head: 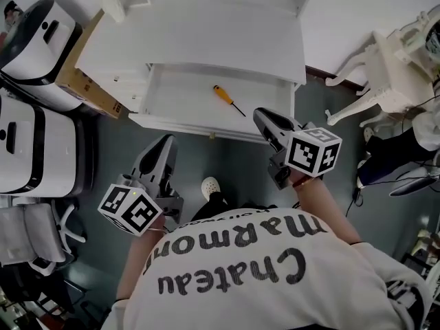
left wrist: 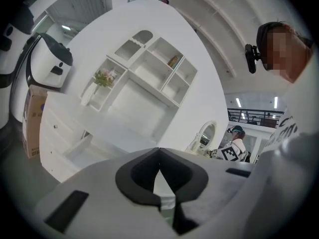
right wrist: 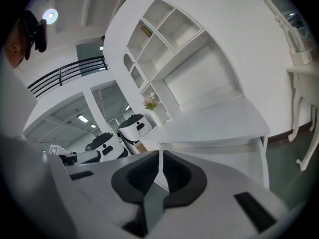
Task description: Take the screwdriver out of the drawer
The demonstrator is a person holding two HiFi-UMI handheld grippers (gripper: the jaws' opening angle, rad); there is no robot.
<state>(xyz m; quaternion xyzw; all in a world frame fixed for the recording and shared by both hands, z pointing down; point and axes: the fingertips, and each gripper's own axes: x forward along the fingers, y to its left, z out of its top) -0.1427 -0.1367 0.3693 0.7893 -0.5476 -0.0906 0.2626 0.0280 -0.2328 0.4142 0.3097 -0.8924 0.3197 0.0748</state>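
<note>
A screwdriver [head: 227, 99] with an orange handle and dark shaft lies inside the pulled-out white drawer [head: 165, 121] of a white desk [head: 206, 40]. My left gripper [head: 167, 141] hangs in front of the drawer's left part, below its front edge, jaws shut and empty. My right gripper [head: 260, 115] is at the drawer's right front corner, a short way right of the screwdriver, also shut with nothing in it. In the left gripper view the gripper [left wrist: 159, 156] faces the desk and drawer [left wrist: 79, 151]. In the right gripper view the gripper [right wrist: 160, 156] looks along the desk top [right wrist: 219, 126].
White robots [head: 31, 81] and a cardboard box [head: 86, 81] stand at the left of the desk. A white ornate chair [head: 385, 74] is at the right, with cables beside it. A shelf unit [left wrist: 149, 71] with a small plant [left wrist: 103, 78] tops the desk. Dark floor lies below.
</note>
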